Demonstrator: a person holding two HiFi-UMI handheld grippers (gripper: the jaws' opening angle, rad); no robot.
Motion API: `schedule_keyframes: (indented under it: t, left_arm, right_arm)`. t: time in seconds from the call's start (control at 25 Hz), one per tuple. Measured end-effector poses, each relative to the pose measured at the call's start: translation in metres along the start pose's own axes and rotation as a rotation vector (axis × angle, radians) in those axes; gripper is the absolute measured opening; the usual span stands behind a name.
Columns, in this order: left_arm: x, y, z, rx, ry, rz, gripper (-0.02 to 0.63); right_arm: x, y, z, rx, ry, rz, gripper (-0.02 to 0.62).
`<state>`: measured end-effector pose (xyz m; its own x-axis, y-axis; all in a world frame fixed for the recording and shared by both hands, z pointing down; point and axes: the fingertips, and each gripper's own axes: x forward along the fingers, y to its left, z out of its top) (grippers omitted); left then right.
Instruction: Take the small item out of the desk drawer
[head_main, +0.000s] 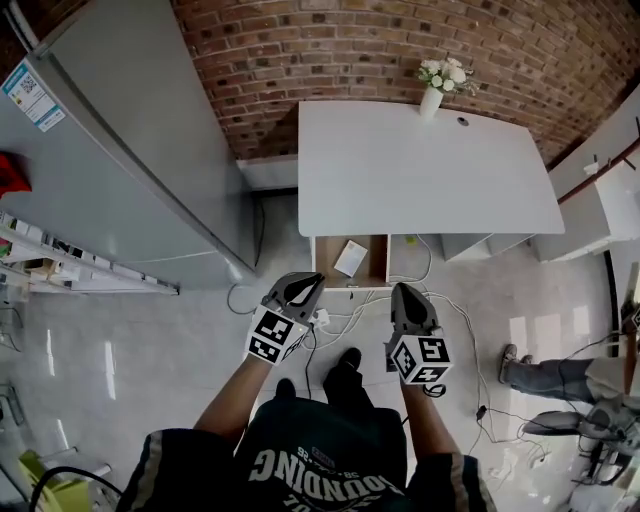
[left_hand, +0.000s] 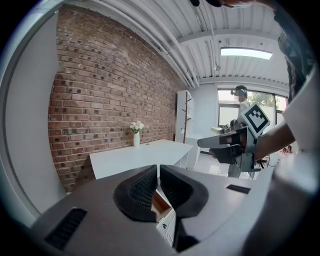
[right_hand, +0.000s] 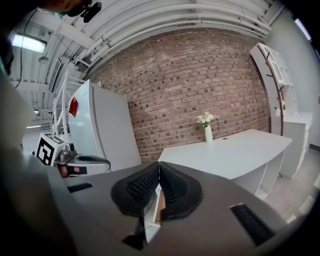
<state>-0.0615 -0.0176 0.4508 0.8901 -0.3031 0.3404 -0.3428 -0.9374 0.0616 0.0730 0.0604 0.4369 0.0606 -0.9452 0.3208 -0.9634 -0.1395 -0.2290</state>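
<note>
Left gripper (head_main: 300, 287) and right gripper (head_main: 408, 294) both closed, empty; flat white item (head_main: 351, 257) in open drawer (head_main: 320, 262) looks light, thin; I'd pinch its edge.

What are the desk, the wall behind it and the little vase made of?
The desk looks like white painted or laminated board: smooth, matte top, while its open drawer shows brown wood inside. The wall is rough red-brown brick with pale mortar lines. The vase is smooth and white, perhaps ceramic; it's too small to be sure.
</note>
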Motion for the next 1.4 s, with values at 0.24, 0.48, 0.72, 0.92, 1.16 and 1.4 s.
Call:
schedule_keyframes:
  t: [0.24, 0.48, 0.72, 0.92, 1.16, 1.4]
  left_arm:
    - [0.028, -0.006, -0.007, -0.024, 0.037, 0.042, 0.026]
    - [0.054, -0.011, -0.009, -0.044, 0.061, 0.081, 0.026]
    - [0.074, -0.027, -0.013, -0.047, 0.077, 0.071, 0.026]
    - [0.085, -0.029, -0.019, -0.039, 0.095, 0.057, 0.026]
    - [0.104, -0.024, -0.033, -0.049, 0.121, 0.042, 0.026]
    - [0.128, -0.013, -0.059, -0.052, 0.173, 0.038, 0.026]
  right_arm:
    - [0.014, -0.030, -0.004, -0.002, 0.031, 0.045, 0.024]
    - [0.020, -0.053, -0.004, -0.023, 0.053, 0.088, 0.023]
    - [0.017, -0.076, -0.010, -0.021, 0.064, 0.085, 0.025]
    - [0.014, -0.090, -0.014, -0.010, 0.065, 0.062, 0.025]
    - [0.019, -0.104, -0.016, -0.009, 0.074, 0.037, 0.025]
    - [0.038, -0.111, -0.025, -0.004, 0.103, 0.032, 0.023]
